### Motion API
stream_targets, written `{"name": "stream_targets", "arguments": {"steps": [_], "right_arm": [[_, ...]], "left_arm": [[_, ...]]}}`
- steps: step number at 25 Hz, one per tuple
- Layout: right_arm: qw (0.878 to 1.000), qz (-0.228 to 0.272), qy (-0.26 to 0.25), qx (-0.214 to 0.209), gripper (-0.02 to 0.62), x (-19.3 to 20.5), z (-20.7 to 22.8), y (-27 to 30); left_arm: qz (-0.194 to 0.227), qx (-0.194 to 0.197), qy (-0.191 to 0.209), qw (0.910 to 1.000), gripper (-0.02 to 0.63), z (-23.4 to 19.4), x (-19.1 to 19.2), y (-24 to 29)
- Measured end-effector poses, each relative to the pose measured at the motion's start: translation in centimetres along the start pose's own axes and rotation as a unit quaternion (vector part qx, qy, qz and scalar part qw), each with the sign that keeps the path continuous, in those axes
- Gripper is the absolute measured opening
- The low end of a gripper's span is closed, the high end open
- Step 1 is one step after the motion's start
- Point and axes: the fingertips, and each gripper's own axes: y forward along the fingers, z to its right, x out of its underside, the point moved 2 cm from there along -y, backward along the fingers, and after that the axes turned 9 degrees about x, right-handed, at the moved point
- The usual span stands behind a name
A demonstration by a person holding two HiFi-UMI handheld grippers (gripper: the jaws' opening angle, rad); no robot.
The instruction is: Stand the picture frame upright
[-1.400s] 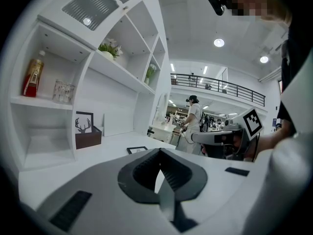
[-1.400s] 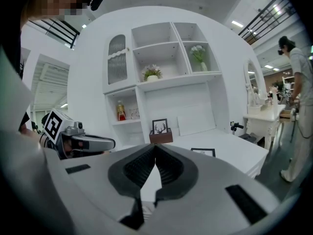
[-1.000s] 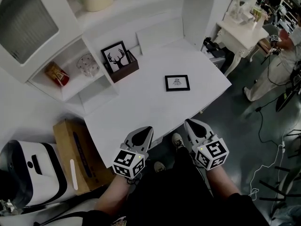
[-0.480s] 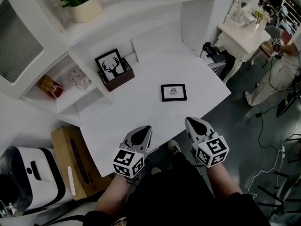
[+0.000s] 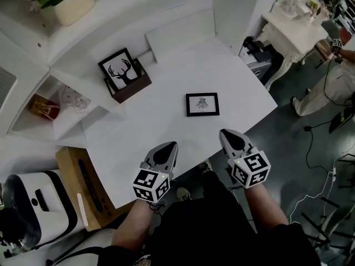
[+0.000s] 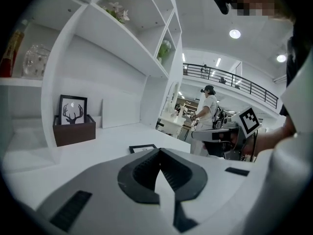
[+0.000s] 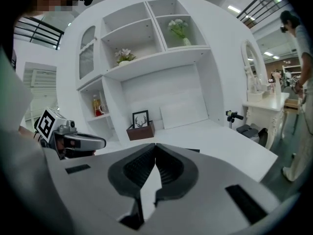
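A small black picture frame lies flat, face up, on the white desk, right of its middle. In the left gripper view the picture frame peeks out just beyond the jaws. My left gripper hovers over the desk's near edge, shut and empty. My right gripper sits at the same edge, right of it, also shut with nothing held. Both stay short of the frame. In the right gripper view only a dark sliver of the picture frame shows past the shut right gripper.
A deer print stands in a brown box at the desk's back left. Shelves beside it hold a glass jar and a red item. A cardboard box stands on the floor at the left. A person stands at the right.
Both grippers have moved forward toward the desk, from below its near edge to over that edge. The picture frame lies as before. Both stay shut.
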Motion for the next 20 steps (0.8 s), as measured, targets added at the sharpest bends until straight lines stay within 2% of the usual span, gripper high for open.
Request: {"name": "stream_targets", "arguments": {"steps": [20], "right_arm": [[0.994,-0.099,0.037,-0.007,0.005,4.5,8.8,11.0]], "left_arm": [[-0.058,-0.050,-0.040,0.9963,0.005,-7.5,2.3,10.8]]}}
